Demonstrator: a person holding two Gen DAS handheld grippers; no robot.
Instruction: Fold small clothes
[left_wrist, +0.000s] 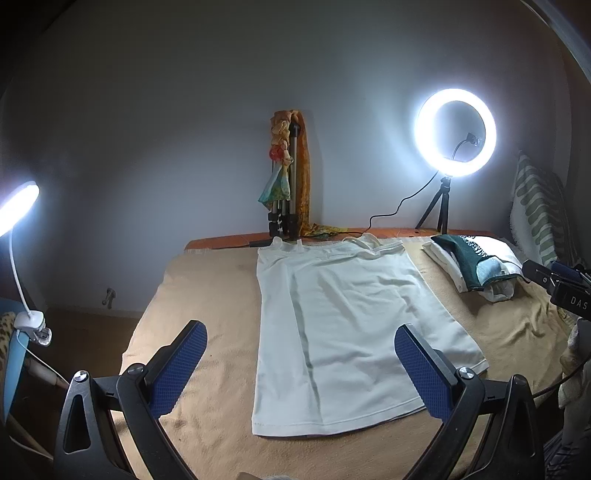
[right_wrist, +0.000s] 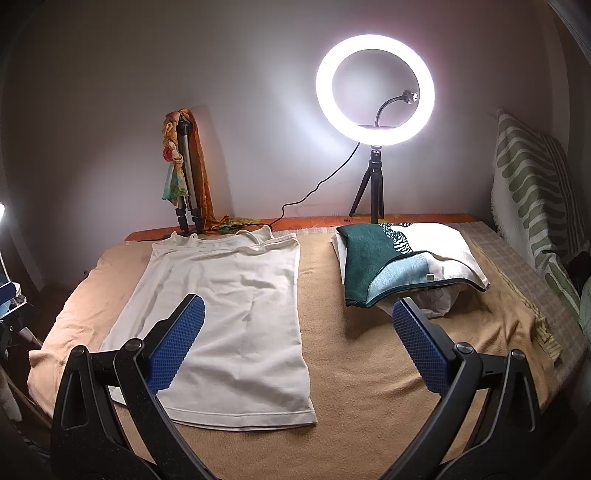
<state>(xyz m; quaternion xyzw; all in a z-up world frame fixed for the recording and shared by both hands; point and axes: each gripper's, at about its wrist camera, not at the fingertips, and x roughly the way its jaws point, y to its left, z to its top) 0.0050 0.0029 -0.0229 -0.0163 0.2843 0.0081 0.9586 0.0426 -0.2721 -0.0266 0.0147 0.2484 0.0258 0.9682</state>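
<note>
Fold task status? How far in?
Done: a pile of clothes sits at the right, though its folds can't be judged. In hand: nothing; left gripper and right gripper are open, above the blanket. Left: the white tank top lies flat, unfolded.

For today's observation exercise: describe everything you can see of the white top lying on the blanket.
The white top is a sleeveless, thin-strapped garment of soft, slightly creased knit. It lies flat and unfolded on the tan blanket, straps toward the wall, stitched hem toward the cameras. It sits left of the folded pile, apart from it. Neither open gripper touches it.
</note>
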